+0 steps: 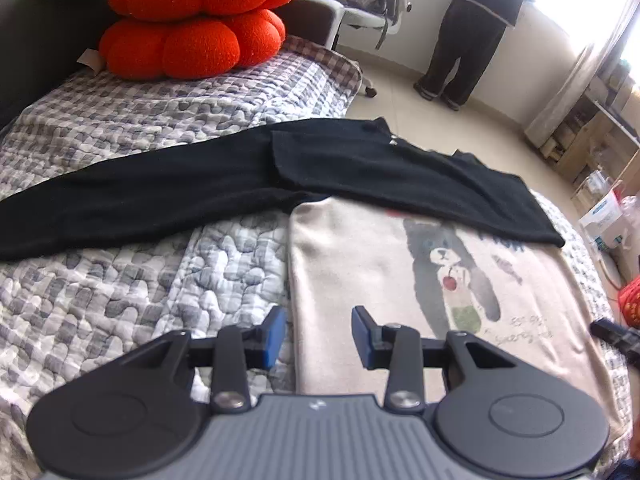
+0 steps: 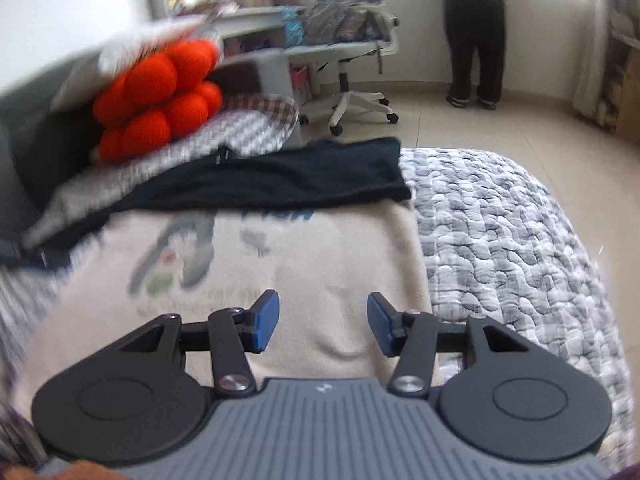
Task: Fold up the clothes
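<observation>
A beige garment [image 1: 360, 264] with a printed bear lies flat on the quilted bed, its top half and folded sleeves black [image 1: 240, 184]. My left gripper [image 1: 319, 334] hovers open over the garment's left edge, nothing between its blue pads. In the right wrist view, the same beige garment [image 2: 320, 248] and its black part [image 2: 280, 184] are blurred. My right gripper [image 2: 323, 324] is open above the garment near its right edge, holding nothing. The tip of the right gripper [image 1: 616, 336] shows at the far right of the left wrist view.
A grey-and-white quilted bedspread [image 1: 120, 288] covers the bed [image 2: 520, 240]. Orange puffy cushions [image 1: 192, 28] are stacked at the head. Beyond the bed are a white office chair [image 2: 352, 80] with a bag, a desk, shelves, and a person in dark clothes [image 1: 468, 28] standing by the window.
</observation>
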A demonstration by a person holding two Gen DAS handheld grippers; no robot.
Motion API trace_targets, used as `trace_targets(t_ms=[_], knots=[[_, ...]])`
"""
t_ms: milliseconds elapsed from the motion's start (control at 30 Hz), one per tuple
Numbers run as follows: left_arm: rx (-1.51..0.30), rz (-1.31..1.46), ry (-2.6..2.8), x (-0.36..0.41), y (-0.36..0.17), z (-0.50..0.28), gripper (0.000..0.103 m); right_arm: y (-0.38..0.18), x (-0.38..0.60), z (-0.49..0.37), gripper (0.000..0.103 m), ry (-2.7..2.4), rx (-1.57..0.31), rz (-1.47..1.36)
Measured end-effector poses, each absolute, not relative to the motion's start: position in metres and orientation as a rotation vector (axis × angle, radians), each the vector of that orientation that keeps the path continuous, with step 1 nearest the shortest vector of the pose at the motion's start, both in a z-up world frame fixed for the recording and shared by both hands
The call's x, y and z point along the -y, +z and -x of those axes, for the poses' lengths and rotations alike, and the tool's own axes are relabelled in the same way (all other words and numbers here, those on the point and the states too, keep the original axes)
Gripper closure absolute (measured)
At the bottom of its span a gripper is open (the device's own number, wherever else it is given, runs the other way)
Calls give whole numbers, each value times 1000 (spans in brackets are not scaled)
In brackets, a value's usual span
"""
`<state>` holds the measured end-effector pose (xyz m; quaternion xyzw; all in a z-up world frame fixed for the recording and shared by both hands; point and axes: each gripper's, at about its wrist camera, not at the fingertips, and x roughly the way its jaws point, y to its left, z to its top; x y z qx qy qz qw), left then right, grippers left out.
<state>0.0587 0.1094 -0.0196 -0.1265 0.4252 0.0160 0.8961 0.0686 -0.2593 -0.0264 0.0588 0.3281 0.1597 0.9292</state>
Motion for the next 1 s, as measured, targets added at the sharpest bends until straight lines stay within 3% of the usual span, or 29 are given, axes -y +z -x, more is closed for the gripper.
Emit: trace_targets(t_ms=[100, 1000], knots=[[-895, 273, 44, -112, -21, -60, 66, -22, 281, -73, 50, 296, -671, -228], [-976, 232, 38, -105, -30, -58, 65, -43, 265, -81, 48, 238, -814, -38]])
